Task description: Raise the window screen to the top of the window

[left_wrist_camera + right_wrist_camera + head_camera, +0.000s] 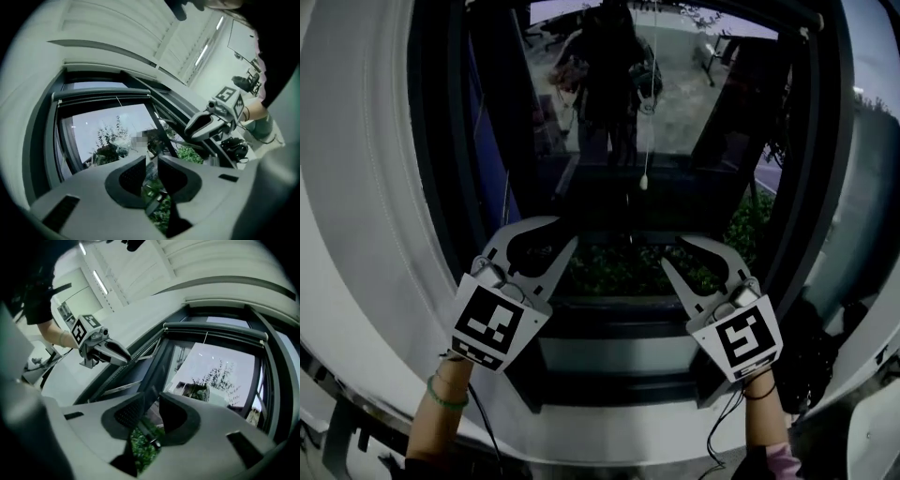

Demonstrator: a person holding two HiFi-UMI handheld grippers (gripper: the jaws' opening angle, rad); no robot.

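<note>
The window screen's dark bottom bar (619, 232) runs across the pane at about mid-height. Its roller housing (103, 96) (213, 330) sits at the top of the frame. My left gripper (562, 232) (151, 159) and right gripper (675, 248) (151, 401) both point up at the bar's lower edge, level with each other. Each has its jaws drawn nearly together on a thin dark strip of that bar. From the left gripper view the right gripper (190, 130) is visible, and from the right gripper view the left gripper (124, 358).
A pull cord with a pale bead (644, 183) hangs in front of the glass near the middle. Green bushes (619, 267) show outside below the bar. The dark window frame (441, 187) curves round both sides, above a grey sill (619, 352). A black object (811, 356) lies at the right.
</note>
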